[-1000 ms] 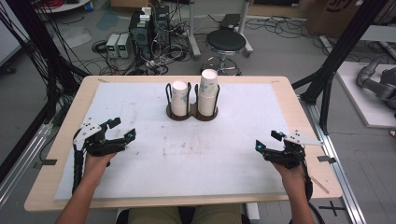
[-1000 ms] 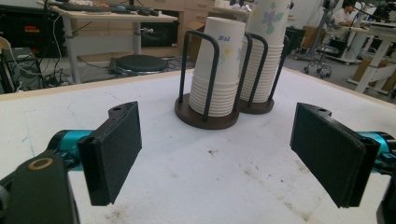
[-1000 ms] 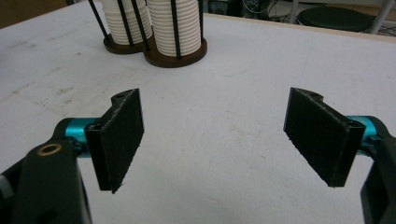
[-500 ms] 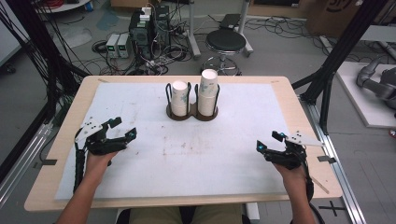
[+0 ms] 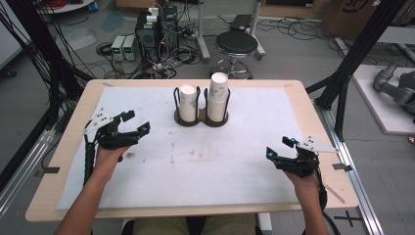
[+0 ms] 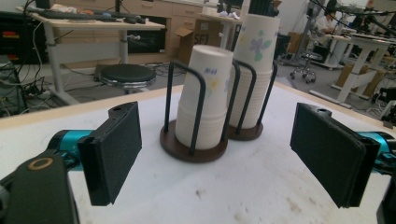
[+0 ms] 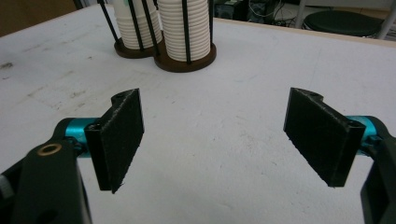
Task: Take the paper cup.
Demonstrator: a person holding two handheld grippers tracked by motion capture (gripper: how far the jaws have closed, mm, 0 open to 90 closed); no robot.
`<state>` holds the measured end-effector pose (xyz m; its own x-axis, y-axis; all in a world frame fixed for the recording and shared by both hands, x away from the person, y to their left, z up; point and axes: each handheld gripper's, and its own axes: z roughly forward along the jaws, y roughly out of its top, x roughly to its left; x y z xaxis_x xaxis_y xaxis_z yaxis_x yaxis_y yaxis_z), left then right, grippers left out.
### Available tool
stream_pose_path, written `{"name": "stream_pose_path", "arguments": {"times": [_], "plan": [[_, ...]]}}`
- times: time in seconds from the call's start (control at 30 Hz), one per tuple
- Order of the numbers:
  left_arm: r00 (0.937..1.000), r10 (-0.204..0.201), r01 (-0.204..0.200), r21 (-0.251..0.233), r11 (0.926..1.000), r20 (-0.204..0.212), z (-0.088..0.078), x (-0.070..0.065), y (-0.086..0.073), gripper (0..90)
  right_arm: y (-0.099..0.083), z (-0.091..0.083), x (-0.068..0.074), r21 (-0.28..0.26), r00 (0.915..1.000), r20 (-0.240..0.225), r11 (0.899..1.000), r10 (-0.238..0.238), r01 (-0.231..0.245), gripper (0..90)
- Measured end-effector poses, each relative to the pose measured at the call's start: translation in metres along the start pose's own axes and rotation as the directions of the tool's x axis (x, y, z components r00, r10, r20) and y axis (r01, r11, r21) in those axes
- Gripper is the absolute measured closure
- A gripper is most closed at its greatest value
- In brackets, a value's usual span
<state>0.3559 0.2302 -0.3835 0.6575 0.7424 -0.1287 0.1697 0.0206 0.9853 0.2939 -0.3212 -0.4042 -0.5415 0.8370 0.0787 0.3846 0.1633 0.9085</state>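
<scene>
The left gripper hovers over the bench's left side, fingers spread wide and empty. Two stacks of paper cups stand upright in a wire holder at the far middle, apparently touching nothing else. The right gripper, near the right edge, is also spread and empty.

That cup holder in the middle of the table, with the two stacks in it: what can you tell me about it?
The cup holder is a dark stand with two round, brown, wood-looking bases joined side by side. Thin black wire loops rise from each base and cage a stack of white paper cups with a faint flower print. The right stack stands taller than the left stack. The holder sits upright on the white table cover, toward the far edge. Nothing else touches it; both grippers are well short of it.
</scene>
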Motion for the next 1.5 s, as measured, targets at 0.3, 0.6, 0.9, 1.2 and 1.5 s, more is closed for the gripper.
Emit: {"name": "stream_pose_path", "arguments": {"times": [0.3,0.6,0.9,1.2,1.5], "plan": [[0.9972,0.034,-0.037,0.047,0.9982,0.067,0.044,0.002,0.032,16.7,-0.001,0.000,-0.002,0.005,1.0000,-0.001,1.000,0.001,-0.001,20.7],[0.9918,0.051,-0.061,0.078,0.9951,0.117,0.085,-0.004,0.052,16.7,0.000,0.001,-0.001,0.011,0.9999,-0.012,1.000,-0.003,0.003,20.7],[0.9907,0.021,-0.033,0.092,0.9952,0.134,0.129,-0.005,0.064,17.3,0.001,-0.001,-0.001,0.002,0.9999,-0.014,1.000,0.001,-0.001,20.7],[0.9940,0.037,-0.055,0.177,0.9827,0.103,0.162,-0.005,0.064,16.9,0.000,-0.001,0.000,0.001,0.9997,-0.025,1.000,0.006,-0.006,20.7],[0.9952,0.078,-0.090,0.250,0.9640,0.058,0.186,-0.010,0.057,19.1,-0.001,0.001,-0.002,0.003,0.9994,-0.033,1.000,0.004,-0.004,20.7]]}}
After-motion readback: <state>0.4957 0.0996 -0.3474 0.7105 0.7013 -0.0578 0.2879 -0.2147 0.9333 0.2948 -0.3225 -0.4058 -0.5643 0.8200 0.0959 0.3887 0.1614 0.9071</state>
